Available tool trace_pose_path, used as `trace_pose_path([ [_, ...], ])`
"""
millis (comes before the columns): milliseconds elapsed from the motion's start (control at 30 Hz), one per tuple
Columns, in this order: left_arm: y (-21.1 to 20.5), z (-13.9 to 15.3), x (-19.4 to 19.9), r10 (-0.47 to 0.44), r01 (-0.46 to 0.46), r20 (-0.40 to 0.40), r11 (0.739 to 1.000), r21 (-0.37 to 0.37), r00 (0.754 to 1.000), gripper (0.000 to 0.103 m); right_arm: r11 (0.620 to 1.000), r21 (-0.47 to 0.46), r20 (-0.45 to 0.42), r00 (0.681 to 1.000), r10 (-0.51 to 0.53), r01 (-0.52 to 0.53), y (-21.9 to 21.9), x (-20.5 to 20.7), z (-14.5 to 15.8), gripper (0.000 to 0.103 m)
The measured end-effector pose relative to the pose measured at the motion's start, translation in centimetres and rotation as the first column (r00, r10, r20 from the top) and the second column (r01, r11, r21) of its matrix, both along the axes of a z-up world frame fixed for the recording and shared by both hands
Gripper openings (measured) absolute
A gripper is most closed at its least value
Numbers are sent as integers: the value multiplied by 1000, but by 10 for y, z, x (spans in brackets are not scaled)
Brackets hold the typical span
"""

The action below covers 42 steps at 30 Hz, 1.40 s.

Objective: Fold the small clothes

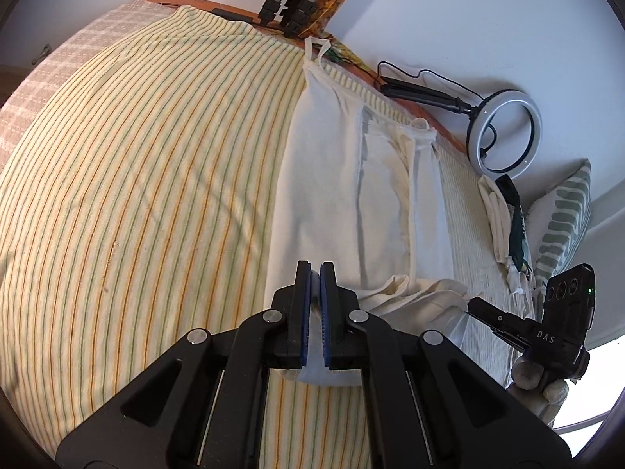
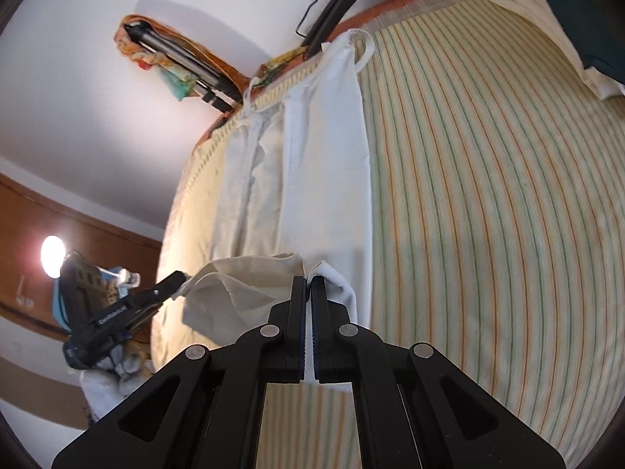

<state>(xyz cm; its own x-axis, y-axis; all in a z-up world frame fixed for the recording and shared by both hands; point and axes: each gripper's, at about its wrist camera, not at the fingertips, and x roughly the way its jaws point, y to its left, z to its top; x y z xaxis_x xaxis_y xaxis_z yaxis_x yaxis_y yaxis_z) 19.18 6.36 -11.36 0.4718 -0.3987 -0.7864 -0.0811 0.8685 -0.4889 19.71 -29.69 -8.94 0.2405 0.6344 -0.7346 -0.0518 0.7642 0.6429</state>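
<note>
A white strappy garment (image 1: 332, 179) lies lengthwise on the striped bedsheet (image 1: 136, 179), its sides folded inward and its straps at the far end. My left gripper (image 1: 315, 269) is shut on the garment's near hem at one corner. My right gripper (image 2: 308, 282) is shut on the hem at the other corner of the garment (image 2: 312, 179). The hem between them is lifted and bunched. Each gripper shows in the other's view: the right gripper (image 1: 474, 306) at the right, the left gripper (image 2: 177, 277) at the left.
A ring light (image 1: 504, 133) on a black stand lies at the bed's far edge. Folded clothes (image 1: 504, 219) and a patterned cushion (image 1: 562, 219) sit at the right. A folded tripod (image 1: 289, 4) leans at the wall. The striped sheet (image 2: 488, 195) stretches wide beside the garment.
</note>
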Motion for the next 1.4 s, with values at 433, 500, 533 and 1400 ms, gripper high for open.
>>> trace_pose_path([
  [433,6,20,-5,-3,-7,98,995,98,995,3,990,-141,72,997,22,-12,9,10,8,4],
  [500,-2,22,-10,-35,22,110,993,115,993,3,985,-169,116,992,42,-22,10,6,15,5],
  [533,-5,21,-12,-50,38,110,993,114,993,3,985,-167,135,989,61,-38,10,1,19,5],
  [1400,-6,10,30,-54,29,97,970,240,994,3,944,-308,159,971,176,-120,33,14,10,36],
])
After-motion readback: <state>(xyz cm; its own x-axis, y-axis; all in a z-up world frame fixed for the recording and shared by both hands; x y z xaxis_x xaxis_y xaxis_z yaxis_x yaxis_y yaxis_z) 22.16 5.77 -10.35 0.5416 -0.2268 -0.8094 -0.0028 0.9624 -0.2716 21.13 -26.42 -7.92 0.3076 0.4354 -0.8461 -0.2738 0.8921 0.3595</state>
